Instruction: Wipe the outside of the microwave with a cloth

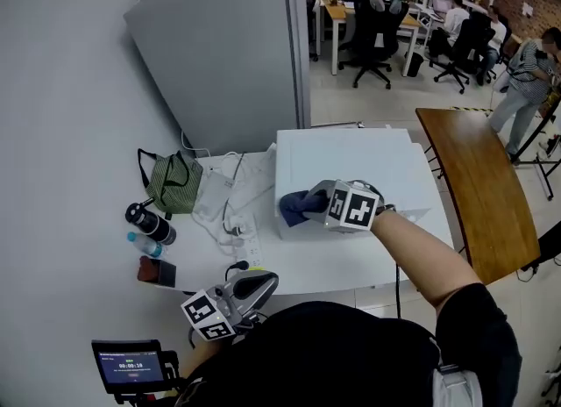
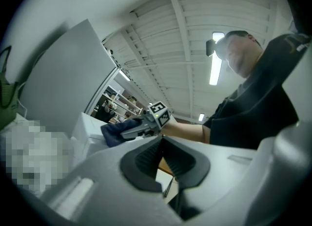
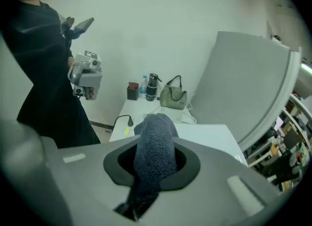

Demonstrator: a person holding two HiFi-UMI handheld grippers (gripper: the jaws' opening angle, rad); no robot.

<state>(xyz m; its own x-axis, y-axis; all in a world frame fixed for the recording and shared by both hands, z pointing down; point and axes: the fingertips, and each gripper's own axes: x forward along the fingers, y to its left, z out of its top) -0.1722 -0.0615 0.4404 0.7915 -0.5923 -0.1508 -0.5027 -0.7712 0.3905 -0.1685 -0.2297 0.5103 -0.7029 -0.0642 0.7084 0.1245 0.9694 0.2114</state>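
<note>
One outstretched arm (image 1: 421, 252) holds right hand-held gripper (image 1: 308, 204), clamping cloth (image 1: 293, 209), against microwave (image 1: 351, 158).

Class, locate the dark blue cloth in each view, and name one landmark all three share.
Head view: cloth centre, at the microwave's left edge.
Left gripper view: left of centre, in the right gripper.
Right gripper view: centre, between the jaws.
Shared landmark: the grey panel.

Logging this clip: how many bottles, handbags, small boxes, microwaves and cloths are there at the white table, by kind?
Bottles: 2 (black flask, clear blue-capped water bottle)
Handbags: 1 (green striped fabric handbag)
Boxes: 1 (small dark red box)
Microwaves: 1 (white microwave)
Cloths: 1 (dark blue knitted cloth)
Total: 6
</note>
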